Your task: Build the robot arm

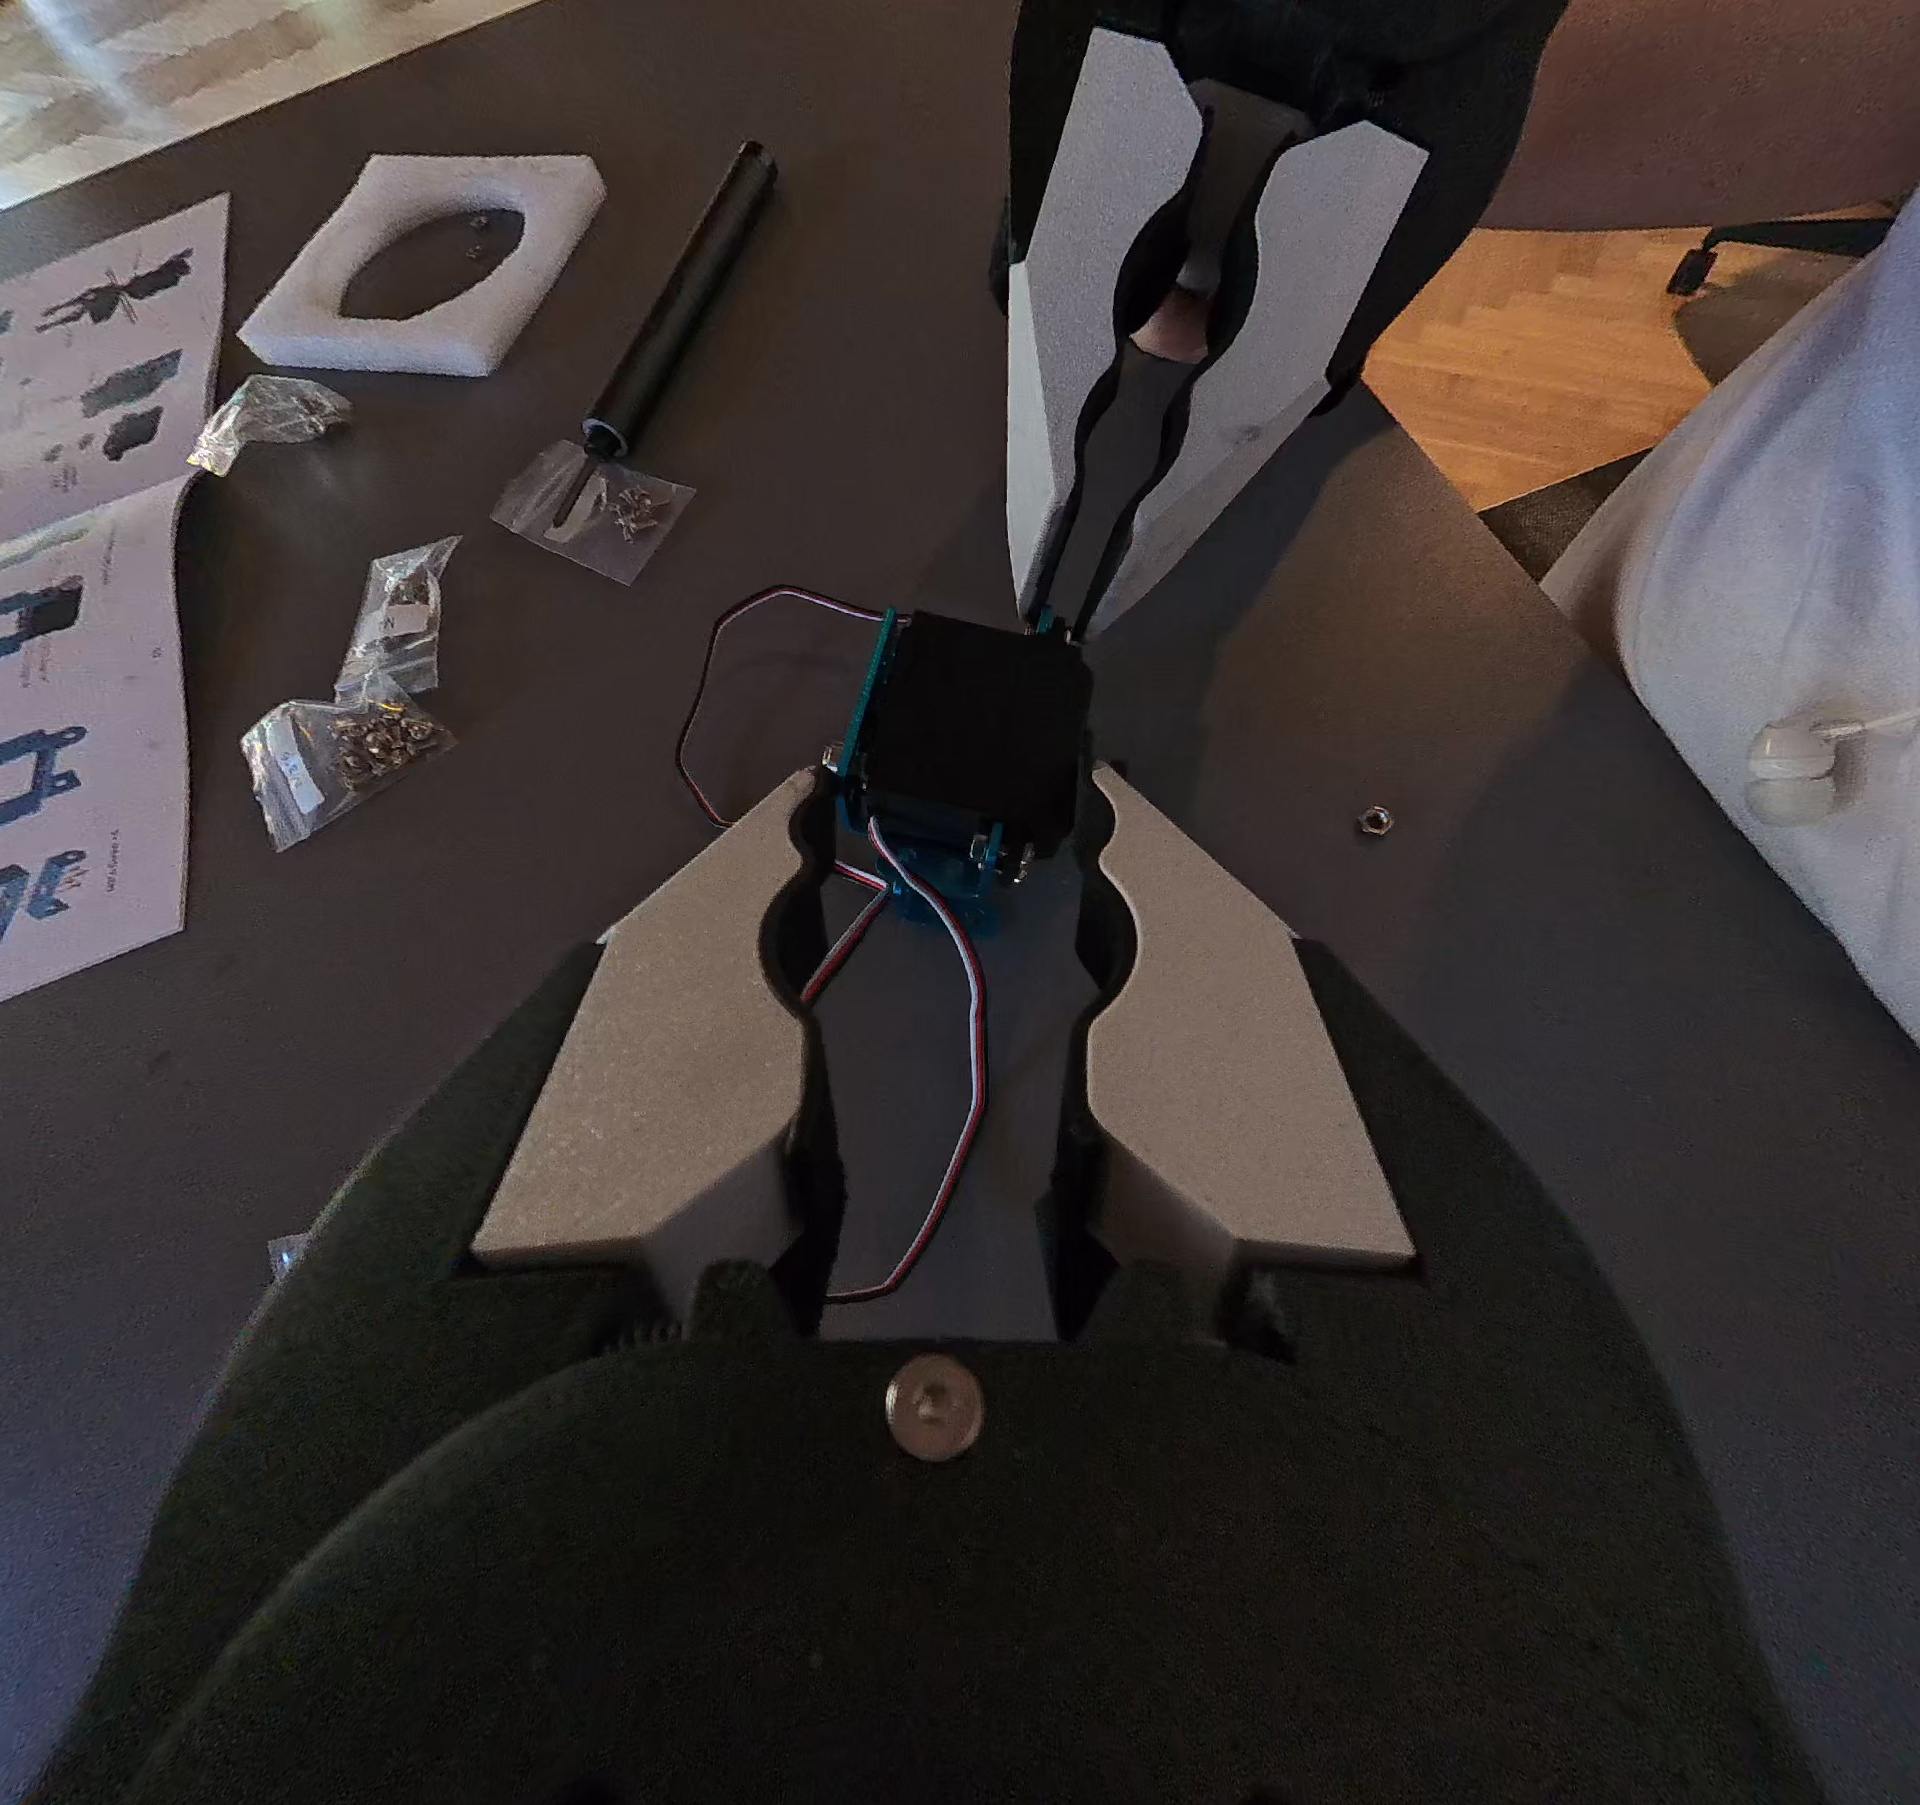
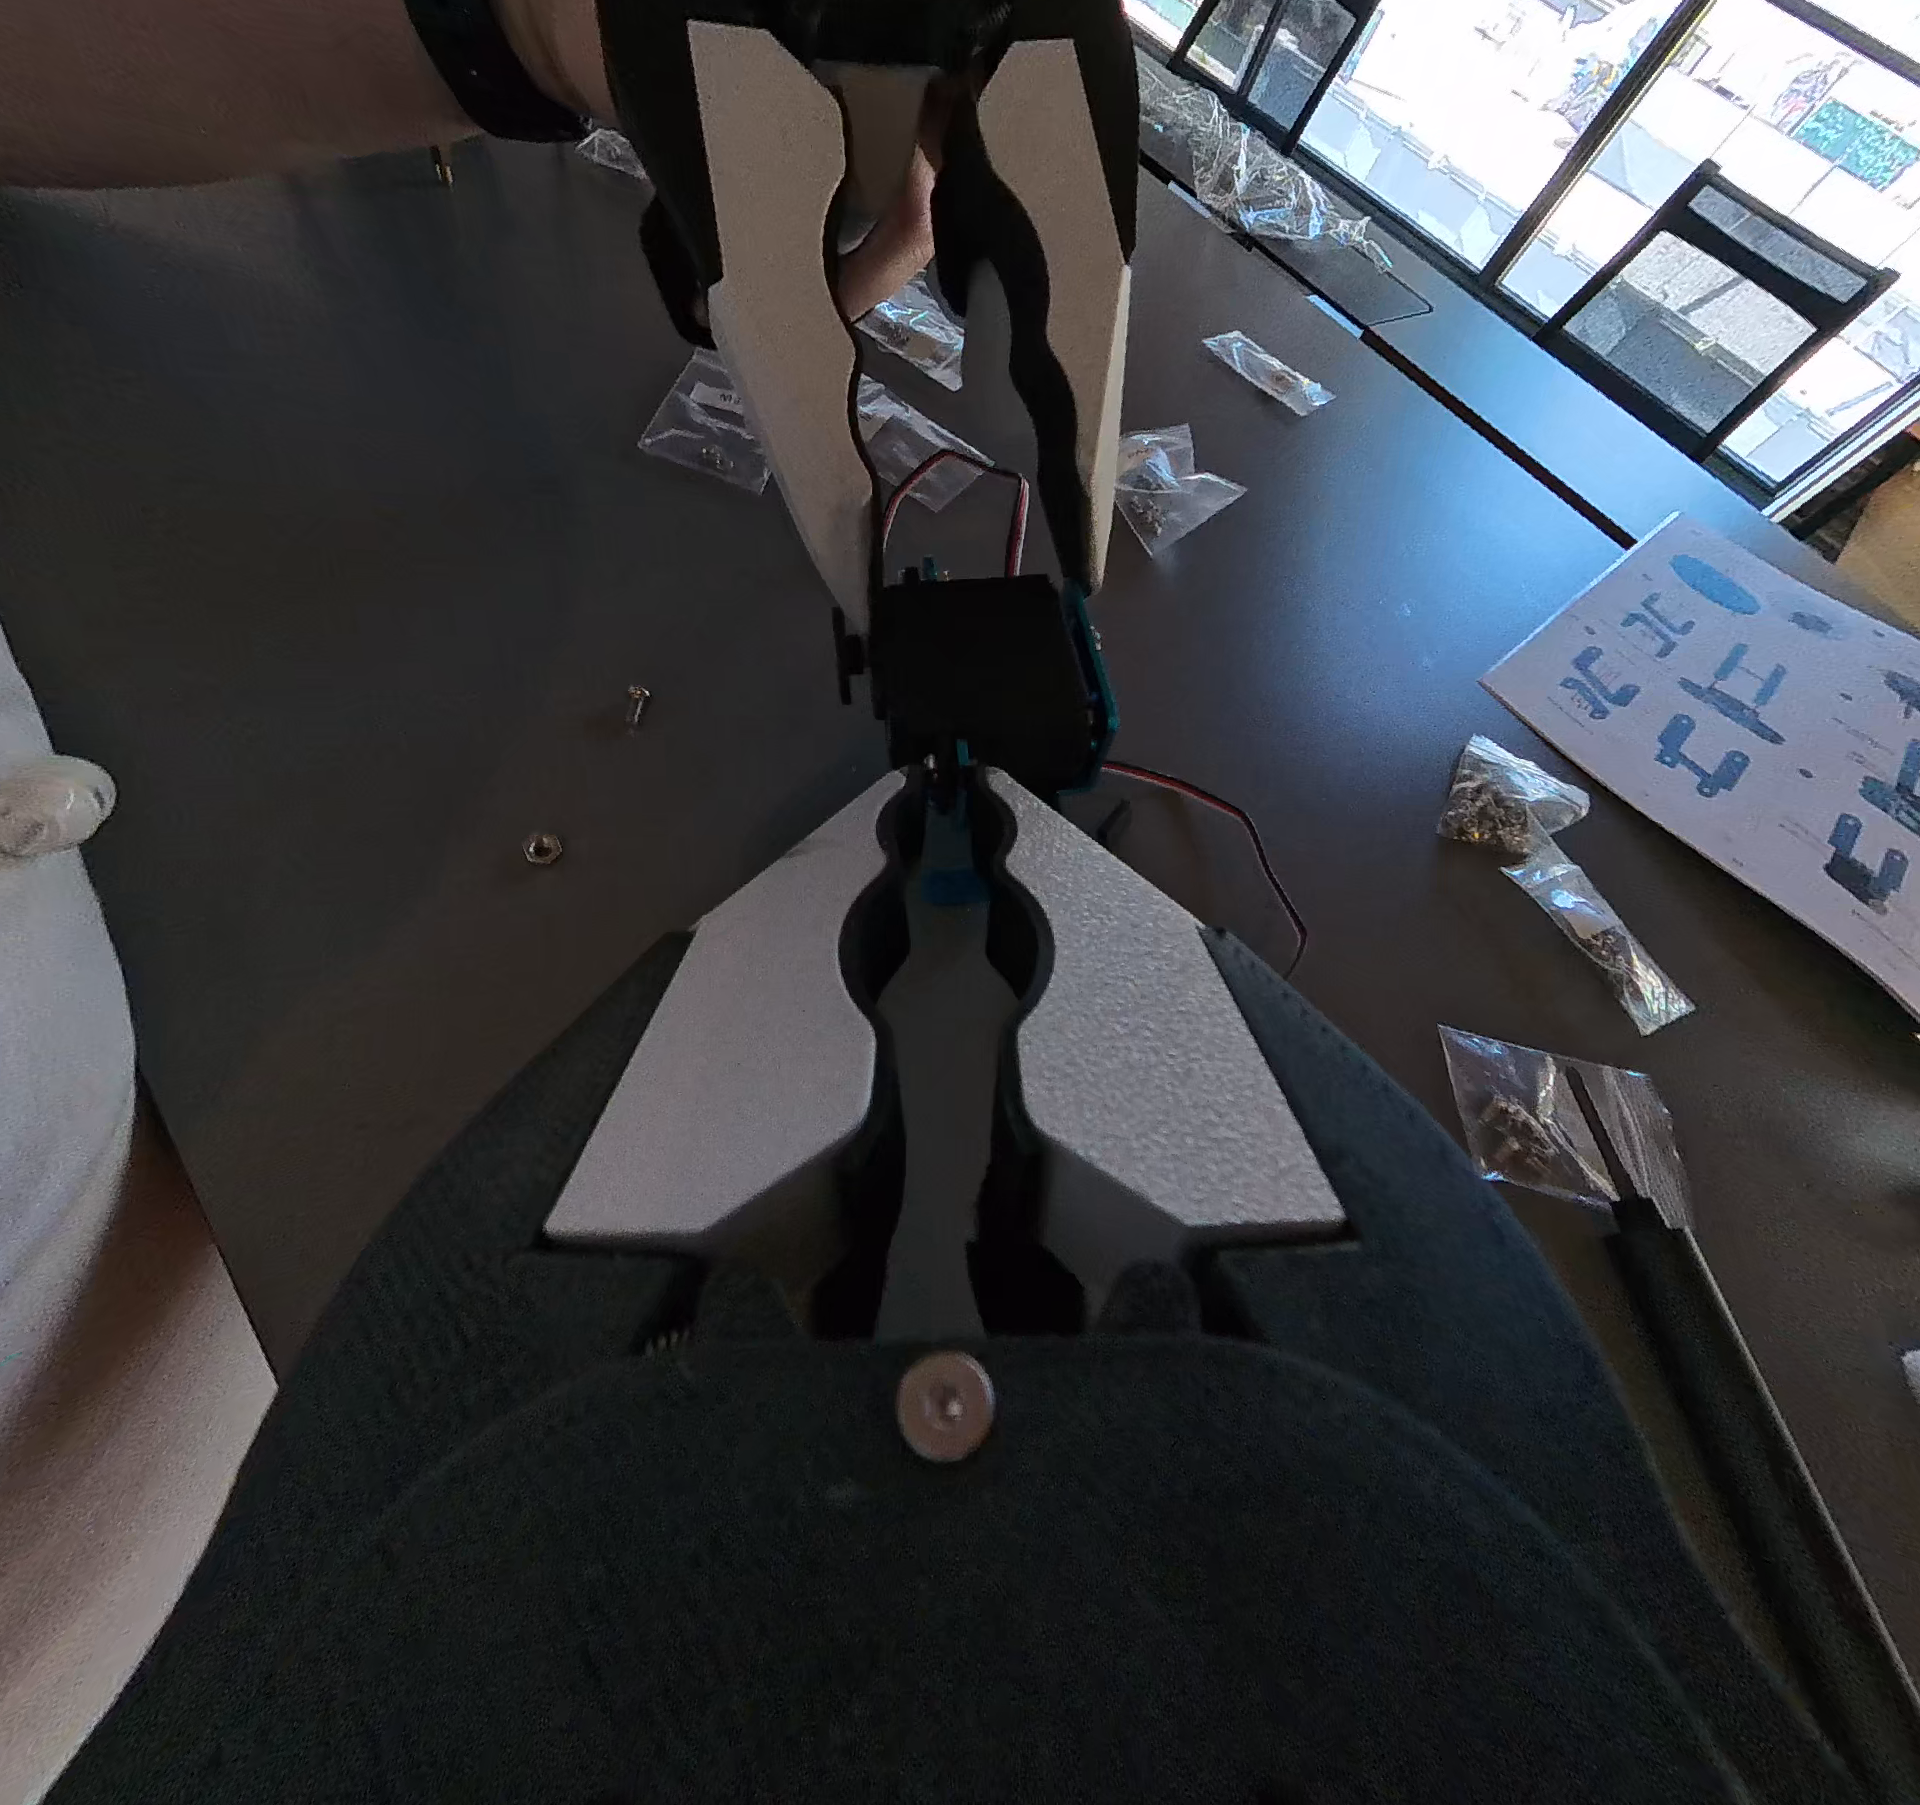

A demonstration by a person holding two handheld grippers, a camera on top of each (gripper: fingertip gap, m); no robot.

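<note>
Above a dark tabletop (image 1: 1455, 675), the left gripper (image 1: 961, 789) pinches a black box-shaped servo motor (image 1: 977, 716); the right gripper (image 2: 951, 768), nearly pressed together, nips its blue metal bracket (image 2: 948, 846).

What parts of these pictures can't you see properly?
- Underside of the black servo block: both views, hidden by its own body and the left claw.
- Blue bracket tab in the right claw: right wrist view, mostly covered by the fingers.
- Contents of the small bags: left wrist view, too small.
- Black rod: right wrist view, cut off by the edge.
</note>
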